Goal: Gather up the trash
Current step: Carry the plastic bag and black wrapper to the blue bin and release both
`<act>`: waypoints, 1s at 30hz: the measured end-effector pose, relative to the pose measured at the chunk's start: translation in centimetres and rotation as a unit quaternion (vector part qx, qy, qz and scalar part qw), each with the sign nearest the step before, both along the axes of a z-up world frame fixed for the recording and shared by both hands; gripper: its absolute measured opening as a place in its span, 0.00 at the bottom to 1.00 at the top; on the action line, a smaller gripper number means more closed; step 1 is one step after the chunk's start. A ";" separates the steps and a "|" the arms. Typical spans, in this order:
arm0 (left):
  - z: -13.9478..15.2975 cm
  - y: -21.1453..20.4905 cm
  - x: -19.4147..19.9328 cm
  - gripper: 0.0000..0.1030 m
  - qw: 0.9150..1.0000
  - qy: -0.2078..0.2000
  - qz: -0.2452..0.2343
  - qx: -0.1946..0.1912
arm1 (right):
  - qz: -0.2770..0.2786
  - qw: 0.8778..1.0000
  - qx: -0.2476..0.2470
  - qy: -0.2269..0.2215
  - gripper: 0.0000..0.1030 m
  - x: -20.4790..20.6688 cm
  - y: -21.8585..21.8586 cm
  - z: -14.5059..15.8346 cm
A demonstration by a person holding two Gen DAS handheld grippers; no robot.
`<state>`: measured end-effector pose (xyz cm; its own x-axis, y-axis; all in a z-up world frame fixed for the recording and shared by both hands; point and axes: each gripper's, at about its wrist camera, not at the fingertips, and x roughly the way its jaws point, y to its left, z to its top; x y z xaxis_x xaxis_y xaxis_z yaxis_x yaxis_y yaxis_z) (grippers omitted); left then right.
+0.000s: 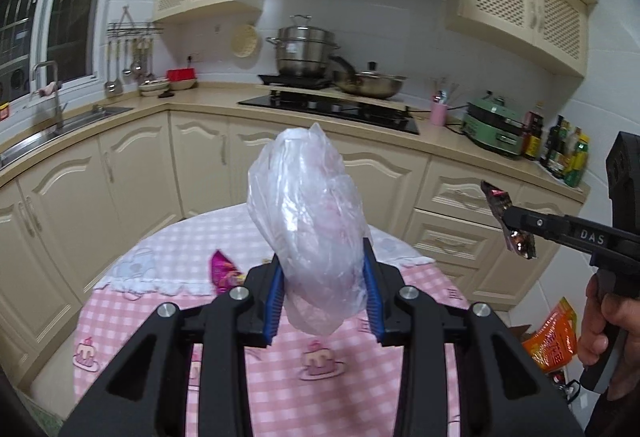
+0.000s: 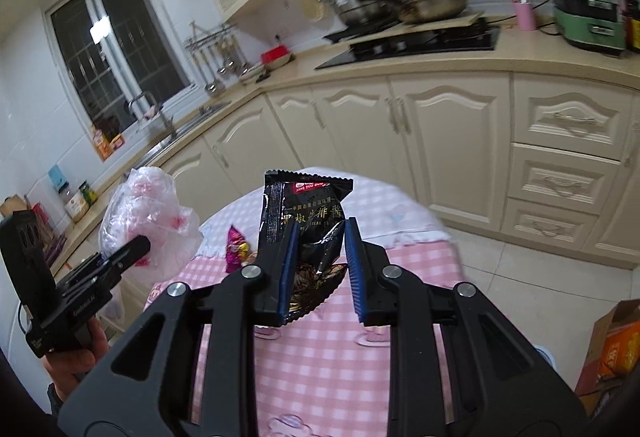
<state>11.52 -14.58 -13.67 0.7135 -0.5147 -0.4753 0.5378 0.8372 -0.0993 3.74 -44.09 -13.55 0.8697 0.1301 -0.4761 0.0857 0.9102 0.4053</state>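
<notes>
The left gripper point(image 1: 326, 301) is clamped on a crumpled clear plastic bag point(image 1: 308, 221), its blue pads point(image 1: 275, 301) pressing the lower half while the bulk puffs up above them. The right gripper point(image 2: 320, 269) is pinched nearly closed on a black sauce packet point(image 2: 308, 221); only the packet's lower part sits between the pads, and the top stands free. Both pieces of trash are held up in the air over the table point(image 1: 280, 389), which has a pink checked cloth. One more piece is left on that cloth: a magenta wrapper point(image 1: 225, 273) near the far edge of the table, toward its left side.

The bag is the weaker hold, I judge. It is slippery and springy, so a quick swing could let it slide out and drop back on the cloth or the floor. The packet is gripped low, so it could pivot or slip. With both grippers full, the magenta wrapper may get forgotten.
</notes>
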 end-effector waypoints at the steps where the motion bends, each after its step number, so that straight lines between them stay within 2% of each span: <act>1: 0.1 -0.9 -0.4 0.32 1.000 0.000 -0.011 0.000 | -0.005 1.000 0.002 -0.002 0.23 -0.7 -0.5 0.0; 7: -0.2 -6.7 -3.3 0.32 0.997 0.002 -0.079 0.007 | -0.072 0.997 0.015 0.000 0.23 -6.0 -5.6 -1.1; 10: -1.1 -10.8 -5.0 0.32 0.992 0.011 -0.126 0.016 | -0.114 0.993 0.028 0.008 0.23 -9.3 -9.0 -2.4; 16: -4.2 -17.5 -7.6 0.32 0.978 0.050 -0.197 0.043 | -0.206 0.976 0.054 0.047 0.23 -15.8 -15.6 -6.6; 23: -10.5 -25.7 -10.6 0.32 0.948 0.113 -0.277 0.107 | -0.265 0.952 0.095 0.117 0.23 -20.5 -20.1 -14.1; 30: -17.5 -32.3 -12.6 0.32 0.916 0.171 -0.319 0.173 | -0.277 0.935 0.148 0.165 0.23 -21.0 -22.4 -20.4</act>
